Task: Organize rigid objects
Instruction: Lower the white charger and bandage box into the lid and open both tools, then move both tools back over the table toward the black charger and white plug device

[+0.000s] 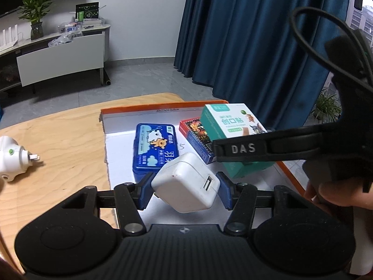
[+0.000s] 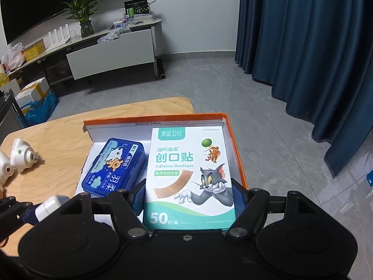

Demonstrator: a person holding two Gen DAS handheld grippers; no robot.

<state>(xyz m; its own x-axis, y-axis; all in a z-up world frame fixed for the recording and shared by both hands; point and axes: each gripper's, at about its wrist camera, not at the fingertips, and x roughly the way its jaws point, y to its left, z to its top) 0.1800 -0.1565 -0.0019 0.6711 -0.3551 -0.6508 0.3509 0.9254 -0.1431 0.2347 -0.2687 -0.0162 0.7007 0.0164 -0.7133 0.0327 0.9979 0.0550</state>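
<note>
While the left gripper (image 1: 185,190) clamps its blue pads on a white square USB charger block (image 1: 185,185), it hangs over the near part of a shallow orange-rimmed cardboard tray with a white floor (image 1: 121,126). That tray sits on a pale plywood table with rounded corners (image 1: 58,144). Inside it lie a dark blue flat case with cartoon animals (image 1: 155,149) and, beside it, a red and blue printed carton (image 1: 198,140). The right gripper's black frame crosses the right side of this view, holding a teal and white bandage box (image 1: 233,123) above the tray. A white plastic device with a green dot (image 1: 14,158) rests on the table to the left. Grey floor tiles, a deep blue curtain (image 1: 256,35) and a white low cabinet with a potted plant (image 1: 60,56) fill the room behind.

From the right wrist, the right gripper (image 2: 188,198) grips the bandage box (image 2: 188,177) between its pads, over the tray's (image 2: 235,144) right half, next to the blue case (image 2: 114,165). The charger block (image 2: 50,206) shows at the lower left, and the white device (image 2: 23,155) lies on the table (image 2: 58,163).
</note>
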